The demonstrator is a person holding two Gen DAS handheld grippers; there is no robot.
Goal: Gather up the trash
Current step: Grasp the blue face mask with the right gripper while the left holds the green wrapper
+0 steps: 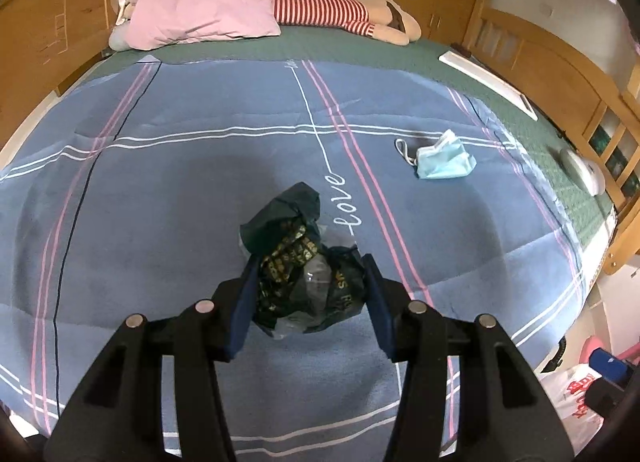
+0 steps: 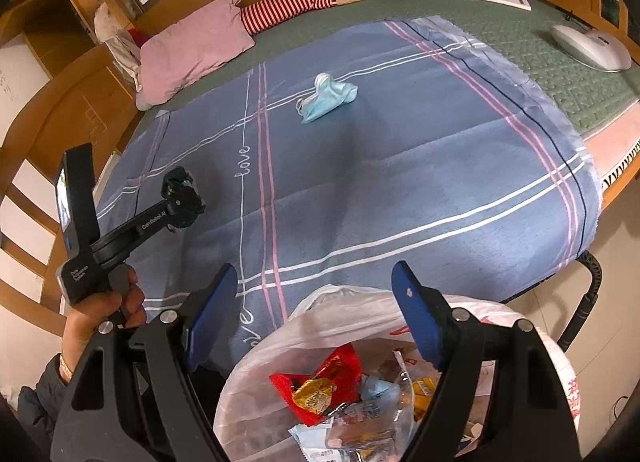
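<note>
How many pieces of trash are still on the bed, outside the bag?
2: a dark crumpled wrapper between the left gripper pads, and a blue face mask lying farther up the blanket.

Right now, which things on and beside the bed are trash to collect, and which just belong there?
Job: crumpled dark plastic wrapper in the left gripper; used light-blue face mask; white plastic trash bag.

Lying about: pink pillow; striped plush doll; flat white device.

both wrist views look steeply down over the blue blanket (image 1: 200, 181), sharing the face mask (image 1: 442, 159) and pillow (image 2: 192, 45).
</note>
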